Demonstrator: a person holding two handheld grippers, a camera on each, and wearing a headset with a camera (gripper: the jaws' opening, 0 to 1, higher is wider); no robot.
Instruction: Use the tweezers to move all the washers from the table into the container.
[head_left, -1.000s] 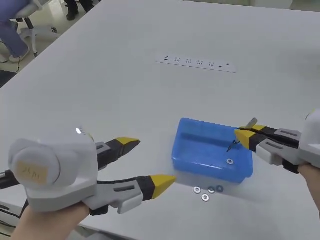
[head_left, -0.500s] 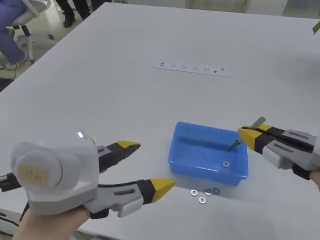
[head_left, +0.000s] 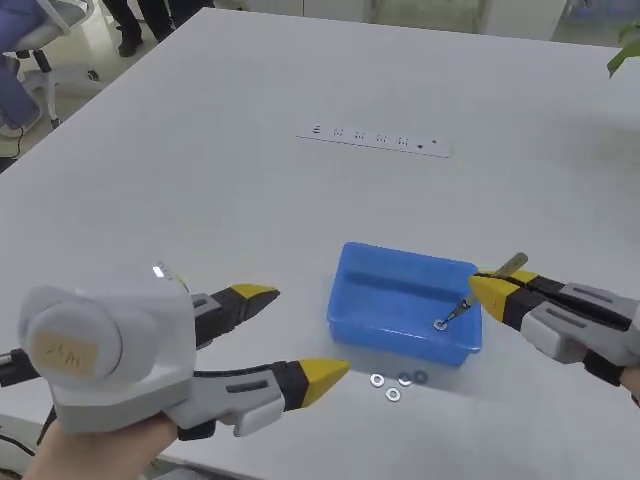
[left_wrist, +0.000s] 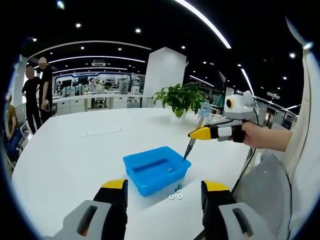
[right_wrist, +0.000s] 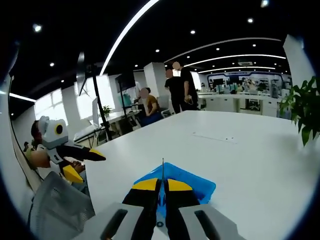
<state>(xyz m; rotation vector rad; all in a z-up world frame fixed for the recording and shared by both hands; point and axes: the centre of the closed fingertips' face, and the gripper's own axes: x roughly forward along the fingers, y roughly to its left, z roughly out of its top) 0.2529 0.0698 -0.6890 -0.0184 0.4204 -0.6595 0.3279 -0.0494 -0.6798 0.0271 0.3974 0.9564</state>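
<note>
Change: tweezers (head_left: 458, 310) now reach lower than half a second ago; their tip has come down from above the floor of the container (head_left: 400, 345) to the single washer (head_left: 440, 324) lying inside.
Right gripper (head_left: 487, 290): clenched on the tweezers, jaws pressed together around the handle, held at the container's right edge.
Tweezers: slanted down and leftward into the container; tip touching or just beside the single washer, grasp on it cannot be told.
Left gripper (head_left: 290, 333): released, yellow-tipped jaws spread wide, holding nothing, well apart from the container on its left.
Container: blue, rectangular, open-topped, resting on the surface (head_left: 200, 180).
Loose washers (head_left: 393, 386): small cluster on the surface just beside the container's near wall.
White strip (head_left: 375, 140): flat on the surface, far side, well apart from the container.
</note>
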